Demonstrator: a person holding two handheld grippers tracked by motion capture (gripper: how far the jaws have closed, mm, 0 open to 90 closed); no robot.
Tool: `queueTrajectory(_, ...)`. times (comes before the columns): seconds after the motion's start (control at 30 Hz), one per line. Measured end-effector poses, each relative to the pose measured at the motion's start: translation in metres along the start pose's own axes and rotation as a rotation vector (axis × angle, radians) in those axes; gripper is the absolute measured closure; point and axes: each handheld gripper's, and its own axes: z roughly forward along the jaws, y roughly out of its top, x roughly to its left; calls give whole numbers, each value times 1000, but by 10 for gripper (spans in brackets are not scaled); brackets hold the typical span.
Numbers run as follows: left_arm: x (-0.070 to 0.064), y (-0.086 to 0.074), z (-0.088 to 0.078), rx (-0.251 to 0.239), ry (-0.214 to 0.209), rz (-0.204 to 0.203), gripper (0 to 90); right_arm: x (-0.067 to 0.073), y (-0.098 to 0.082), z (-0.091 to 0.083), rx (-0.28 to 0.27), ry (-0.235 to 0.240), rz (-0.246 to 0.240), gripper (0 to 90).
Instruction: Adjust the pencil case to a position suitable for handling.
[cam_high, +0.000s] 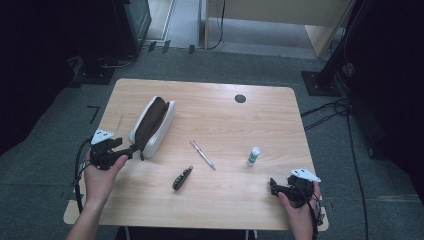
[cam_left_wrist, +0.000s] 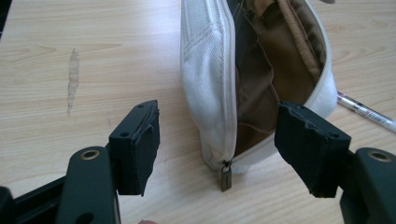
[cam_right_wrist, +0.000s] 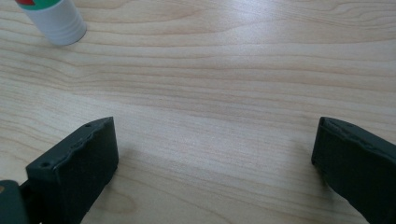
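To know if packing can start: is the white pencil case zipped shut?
No, the pencil case gapes open, showing its brown lining, with the zipper pull at its near end.

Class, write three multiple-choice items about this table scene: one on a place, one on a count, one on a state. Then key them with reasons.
1. Where does the glue stick stand?
A. right of the pen
B. inside the pouch
C. at the far left edge

2. How many loose items lie outside the pouch?
A. one
B. three
C. five

3. The pouch is:
A. zipped shut
B. unzipped, open
C. upside down

Answers: 1 A, it stands upright right of the pen. 2 B: pen, glue stick, dark folded tool. 3 B, the brown lining shows and the zipper pull sits at the near end.
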Motion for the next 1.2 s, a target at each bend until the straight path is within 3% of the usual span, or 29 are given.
queueTrajectory(0.33, -2, 6, 22, 28, -13, -22, 359, 0, 0, 0, -1, 0, -2, 1)
queueTrajectory(0.43, -3, 6, 27, 36, 23, -25, 380, 0, 0, 0, -1, 0, -2, 1)
queueTrajectory(0.47, -4, 6, 29, 37, 43, -28, 403, 0, 0, 0, -1, 0, -2, 1)
queueTrajectory(0.57, -6, 7, 32, 29, 33, -37, 441, 0, 0, 0, -1, 1, -2, 1)
queueTrajectory(0.67, -9, 8, 34, 33, 54, -30, 548, 0, 0, 0, -1, 1, -2, 1)
queueTrajectory(0.73, -8, 8, 35, 32, 26, -41, 638, 0, 0, 0, -1, 0, -2, 1)
queueTrajectory(0.93, -10, 9, 37, 26, -11, -76, 749, 0, 0, 0, -1, 0, -2, 1)
queueTrajectory(1.2, -24, 8, 41, 29, -61, -67, 759, 0, 0, 0, -1, 1, -2, 1)
